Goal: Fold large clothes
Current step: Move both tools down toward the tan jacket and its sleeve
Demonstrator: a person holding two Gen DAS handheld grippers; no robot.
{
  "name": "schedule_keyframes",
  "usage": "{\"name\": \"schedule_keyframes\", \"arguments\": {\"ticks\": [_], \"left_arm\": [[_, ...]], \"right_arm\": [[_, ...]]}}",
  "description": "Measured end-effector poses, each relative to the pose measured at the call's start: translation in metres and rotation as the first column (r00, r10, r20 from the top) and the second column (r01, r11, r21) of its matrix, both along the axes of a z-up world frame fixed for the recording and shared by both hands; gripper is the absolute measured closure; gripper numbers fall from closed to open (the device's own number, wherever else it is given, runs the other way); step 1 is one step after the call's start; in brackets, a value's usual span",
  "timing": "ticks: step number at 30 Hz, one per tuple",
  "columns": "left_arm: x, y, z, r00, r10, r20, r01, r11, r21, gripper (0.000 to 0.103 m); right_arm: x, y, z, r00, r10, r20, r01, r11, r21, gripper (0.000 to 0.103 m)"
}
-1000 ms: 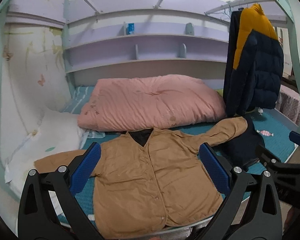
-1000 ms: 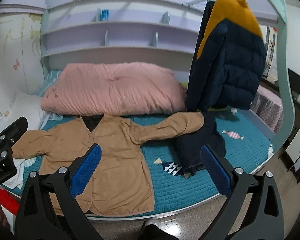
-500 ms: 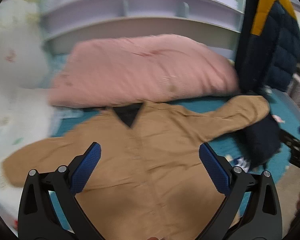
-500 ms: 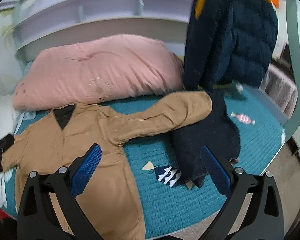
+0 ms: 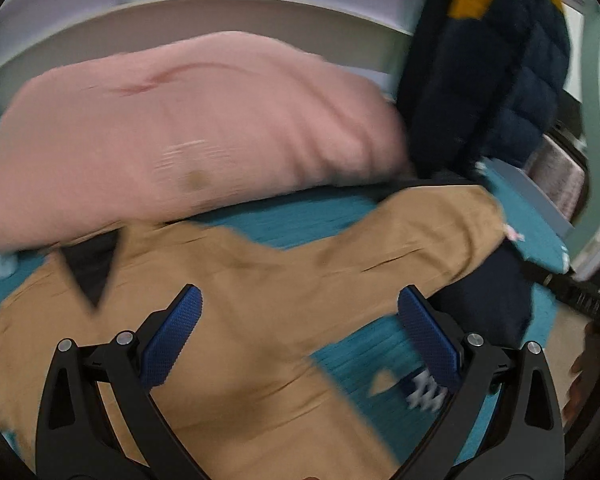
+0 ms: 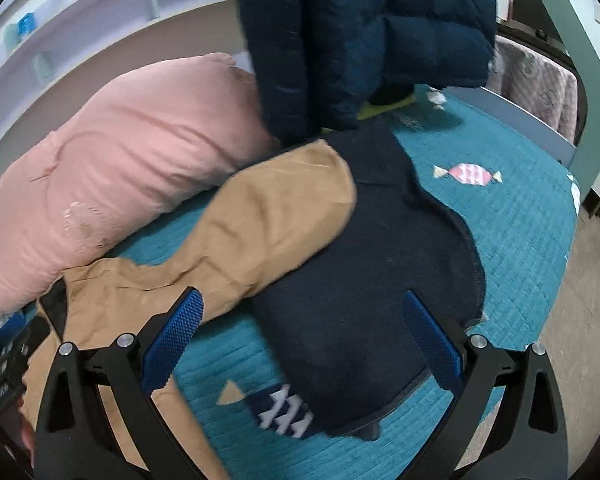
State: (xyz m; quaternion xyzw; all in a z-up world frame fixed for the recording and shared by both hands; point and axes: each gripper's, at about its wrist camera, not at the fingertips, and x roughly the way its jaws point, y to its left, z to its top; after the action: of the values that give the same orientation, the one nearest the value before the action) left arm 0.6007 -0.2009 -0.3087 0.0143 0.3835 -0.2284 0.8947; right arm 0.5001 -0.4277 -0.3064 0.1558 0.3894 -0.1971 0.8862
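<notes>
A tan button-front jacket point(image 5: 228, 320) lies spread flat on the teal bed cover point(image 5: 300, 224), black lining showing at its neck. Its right sleeve point(image 6: 268, 220) stretches out to the right, its cuff resting on a dark navy garment point(image 6: 360, 280). My left gripper point(image 5: 300, 344) is open and empty, above the jacket's chest near the sleeve's root. My right gripper point(image 6: 300, 344) is open and empty, above the navy garment just right of the sleeve. The left gripper's body shows at the left edge of the right wrist view point(image 6: 4, 364).
A pink duvet point(image 5: 180, 132) is bunched along the back of the bed. A navy and yellow puffer jacket point(image 6: 364, 36) hangs over the bed's right rear. Lilac shelves point(image 6: 80, 24) run behind. The bed's front edge and floor point(image 6: 580, 320) lie right.
Both grippers have moved forward and down toward the bed and swung right: the left now over the jacket's chest, the right over the sleeve and navy garment. Both stayed open.
</notes>
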Motion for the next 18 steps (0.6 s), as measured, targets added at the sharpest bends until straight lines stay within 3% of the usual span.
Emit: {"name": "schedule_keyframes", "arguments": {"ticks": [4,6,11,16,18], "left_arm": [[0.011,-0.073,-0.005,0.995,-0.099,0.014,0.099,0.995,0.027,0.005],[0.019,-0.104,-0.004,0.988,-0.156,-0.008,0.156,0.988,-0.003,0.005],[0.029,-0.182,-0.014,0.951,-0.306,-0.056,0.307,0.952,0.014,0.005],[0.044,-0.237,-0.03,0.912,-0.387,-0.139,0.392,0.92,0.013,0.004],[0.044,-0.259,-0.035,0.909,-0.395,-0.135,0.407,0.91,0.082,0.005]], "right_arm": [[0.002,-0.017,-0.017,0.999,0.019,-0.038,-0.019,1.0,-0.015,0.007],[0.001,-0.028,-0.025,0.998,0.06,-0.004,-0.06,0.998,0.03,0.007],[0.009,-0.043,-0.046,0.997,0.07,-0.009,-0.07,0.996,0.06,0.007],[0.017,-0.051,-0.059,0.996,0.082,0.017,-0.083,0.993,0.089,0.008],[0.015,-0.061,-0.066,0.999,0.039,0.022,-0.041,0.993,0.112,0.008]]}}
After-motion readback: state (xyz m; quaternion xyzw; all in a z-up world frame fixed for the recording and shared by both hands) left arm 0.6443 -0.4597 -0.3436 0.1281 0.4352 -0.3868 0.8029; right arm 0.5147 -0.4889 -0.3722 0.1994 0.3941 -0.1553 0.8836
